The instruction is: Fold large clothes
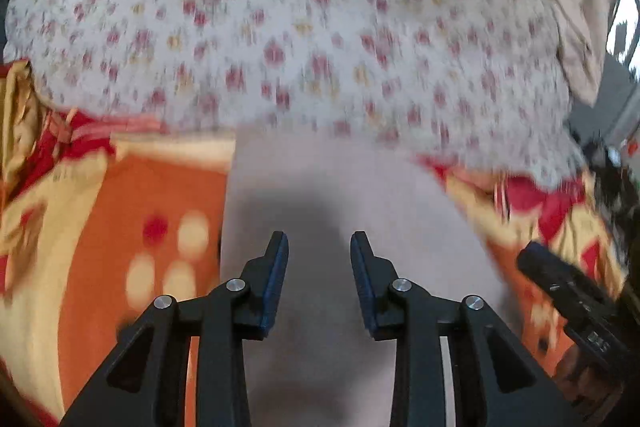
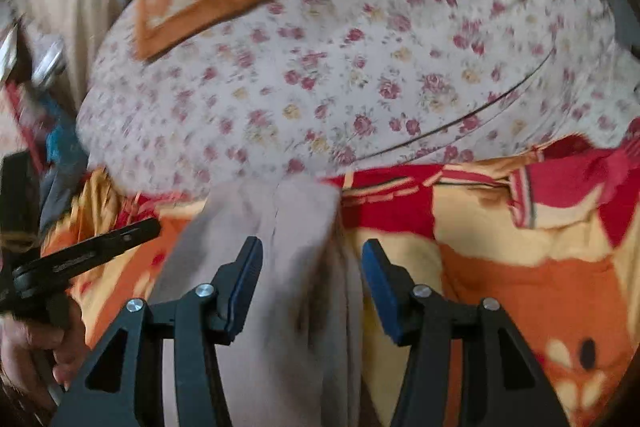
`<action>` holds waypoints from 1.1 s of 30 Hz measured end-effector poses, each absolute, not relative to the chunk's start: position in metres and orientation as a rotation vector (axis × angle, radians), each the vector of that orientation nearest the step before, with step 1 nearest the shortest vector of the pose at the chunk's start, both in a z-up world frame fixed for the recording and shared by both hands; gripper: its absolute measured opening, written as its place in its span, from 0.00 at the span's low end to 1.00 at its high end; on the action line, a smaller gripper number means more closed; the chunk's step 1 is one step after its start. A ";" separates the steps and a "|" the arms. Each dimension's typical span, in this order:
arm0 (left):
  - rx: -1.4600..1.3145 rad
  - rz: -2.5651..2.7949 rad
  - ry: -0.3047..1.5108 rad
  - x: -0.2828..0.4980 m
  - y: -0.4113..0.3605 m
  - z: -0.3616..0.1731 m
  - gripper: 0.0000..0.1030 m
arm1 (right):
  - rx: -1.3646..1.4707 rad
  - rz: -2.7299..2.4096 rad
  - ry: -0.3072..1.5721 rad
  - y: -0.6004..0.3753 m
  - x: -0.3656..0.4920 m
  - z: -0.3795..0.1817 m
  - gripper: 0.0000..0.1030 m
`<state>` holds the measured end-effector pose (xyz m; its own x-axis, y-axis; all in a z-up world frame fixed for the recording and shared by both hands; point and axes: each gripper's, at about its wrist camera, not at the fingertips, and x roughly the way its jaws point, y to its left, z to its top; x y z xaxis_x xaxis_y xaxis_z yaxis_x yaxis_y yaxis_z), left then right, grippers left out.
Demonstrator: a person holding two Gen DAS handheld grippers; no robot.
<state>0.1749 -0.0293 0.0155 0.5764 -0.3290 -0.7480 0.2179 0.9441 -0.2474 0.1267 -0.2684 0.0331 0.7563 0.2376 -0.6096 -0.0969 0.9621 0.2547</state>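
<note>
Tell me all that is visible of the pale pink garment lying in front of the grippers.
The pale pink garment is plain, soft-looking cloth with a seam along its middle. It lies flat on the orange-and-red blanket, its far end reaching the floral sheet. It appears between the fingers of both grippers; neither visibly pinches it.

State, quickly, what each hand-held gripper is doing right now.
Left hand-held gripper: open, holding nothing, above the pale garment.
Right hand-held gripper: jaws opening, pale garment between them, not gripped.

Left tool [image 1: 319,247] parted over pale garment [image 1: 340,187], floral sheet [image 1: 280,39] beyond
</note>
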 end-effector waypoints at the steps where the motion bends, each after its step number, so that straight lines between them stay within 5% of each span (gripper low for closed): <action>1: -0.128 -0.318 0.929 0.163 -0.029 0.009 0.19 | 0.166 0.186 0.681 -0.262 0.108 0.031 0.54; 6: -0.087 -0.255 0.970 0.115 -0.028 -0.016 0.20 | 0.057 0.277 0.691 -0.234 0.061 0.020 0.54; 9: -0.035 -0.248 0.963 0.115 -0.038 -0.028 0.21 | -0.027 0.262 0.899 -0.216 0.074 -0.022 0.60; 11: -0.030 -0.241 0.943 0.113 -0.040 -0.029 0.23 | -0.052 0.202 0.896 -0.215 0.078 -0.031 0.78; 16: -0.089 -0.244 0.903 0.112 -0.035 -0.030 0.29 | 0.074 0.173 0.949 -0.236 0.067 -0.027 0.80; 18: -0.122 -0.252 0.908 0.113 -0.033 -0.030 0.33 | 0.085 0.157 0.950 -0.237 0.054 -0.027 0.80; 21: -0.198 -0.291 0.921 0.117 -0.031 -0.030 0.53 | 0.061 0.124 0.982 -0.230 0.033 -0.035 0.82; 23: -0.202 -0.317 0.929 0.119 -0.035 -0.030 0.66 | -0.010 0.106 0.996 -0.217 0.024 -0.040 0.93; 25: -0.163 -0.308 0.930 0.118 -0.042 -0.030 0.68 | -0.063 0.076 1.008 -0.207 0.022 -0.044 1.00; 33: -0.148 -0.301 0.926 0.116 -0.049 -0.030 0.78 | -0.056 0.056 0.967 -0.208 0.019 -0.045 1.00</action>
<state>0.1161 -0.0486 -0.0303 0.5627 -0.3182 -0.7630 0.1916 0.9480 -0.2541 0.0189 -0.2080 -0.0452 0.5665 0.0226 -0.8237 -0.0730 0.9971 -0.0228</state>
